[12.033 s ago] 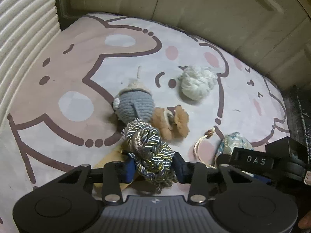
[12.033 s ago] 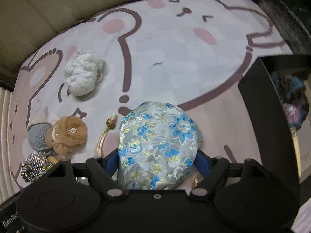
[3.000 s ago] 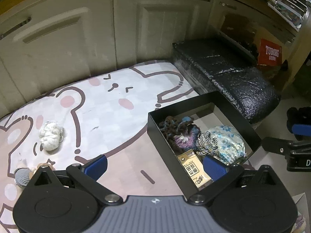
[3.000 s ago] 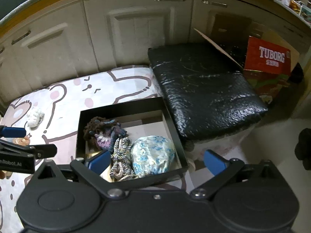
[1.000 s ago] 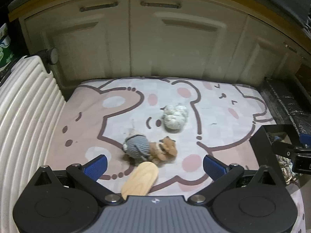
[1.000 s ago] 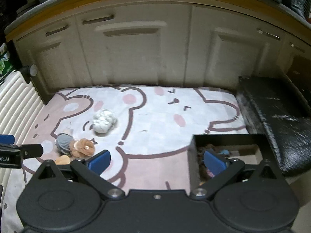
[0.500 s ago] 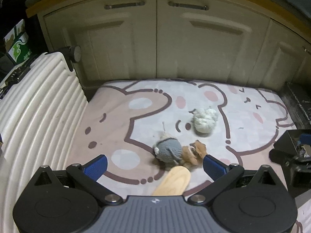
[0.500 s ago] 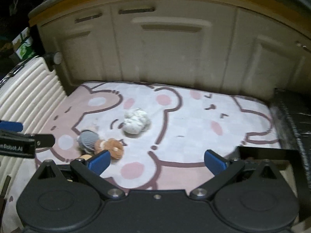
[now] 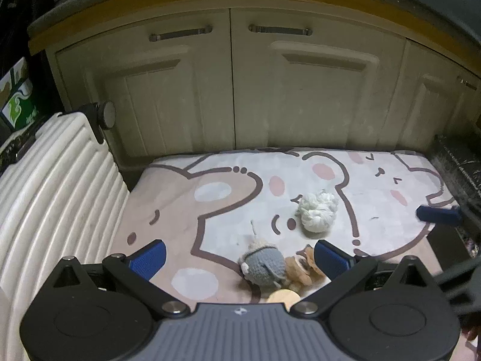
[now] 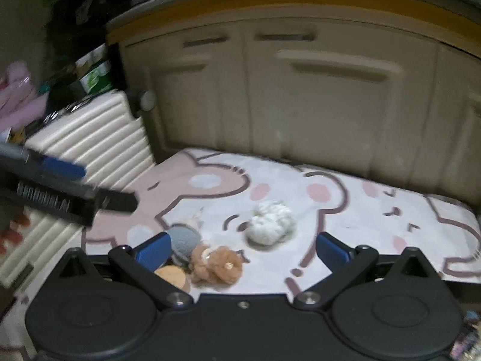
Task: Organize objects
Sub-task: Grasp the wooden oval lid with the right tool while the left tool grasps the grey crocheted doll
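Both the left gripper (image 9: pixel 239 258) and the right gripper (image 10: pixel 240 251) are held agape (nothing grasped) – a white yarn ball (image 9: pixel 318 212) is seen mid-mat (image 9: pixel 180 210)

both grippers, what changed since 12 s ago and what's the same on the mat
The left gripper let go of the rope knot and the right gripper let go of the floral pouch, both dropped in the black box. Both now hover open and empty, back over the mat. The white yarn ball, grey crochet toy and brown flower lie unmoved.
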The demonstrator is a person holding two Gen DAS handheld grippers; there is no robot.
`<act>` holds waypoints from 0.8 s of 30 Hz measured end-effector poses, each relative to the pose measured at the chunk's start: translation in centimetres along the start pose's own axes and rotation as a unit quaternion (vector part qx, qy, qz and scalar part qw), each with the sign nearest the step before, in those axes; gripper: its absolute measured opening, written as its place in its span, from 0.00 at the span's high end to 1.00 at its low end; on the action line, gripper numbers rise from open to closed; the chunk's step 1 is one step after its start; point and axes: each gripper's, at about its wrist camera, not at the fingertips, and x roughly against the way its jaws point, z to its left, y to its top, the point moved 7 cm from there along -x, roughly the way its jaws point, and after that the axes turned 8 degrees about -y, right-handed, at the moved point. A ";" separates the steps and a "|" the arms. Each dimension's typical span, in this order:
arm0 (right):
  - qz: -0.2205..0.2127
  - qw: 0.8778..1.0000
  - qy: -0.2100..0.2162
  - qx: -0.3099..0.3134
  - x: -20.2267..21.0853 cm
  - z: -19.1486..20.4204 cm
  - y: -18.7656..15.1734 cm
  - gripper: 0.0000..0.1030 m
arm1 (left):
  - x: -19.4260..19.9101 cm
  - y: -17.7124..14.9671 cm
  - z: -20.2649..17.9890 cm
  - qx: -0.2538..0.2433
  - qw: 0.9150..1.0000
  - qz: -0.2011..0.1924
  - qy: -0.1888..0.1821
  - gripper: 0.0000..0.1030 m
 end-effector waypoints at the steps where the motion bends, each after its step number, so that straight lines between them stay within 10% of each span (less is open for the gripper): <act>1: -0.002 1.000 0.006 0.013 -0.4 0.5 -0.3 0.00 | -0.1 0.1 0.1 -0.003 1.000 -0.002 0.002 0.00; 14: -0.023 0.982 0.138 0.125 -3.4 6.8 -4.4 0.00 | -1.1 1.2 1.5 0.039 0.998 -0.036 -0.044 0.00; 24: -0.007 0.963 0.185 0.195 -4.9 11.1 -7.2 0.00 | -2.8 1.0 1.5 0.050 0.995 -0.023 -0.082 0.21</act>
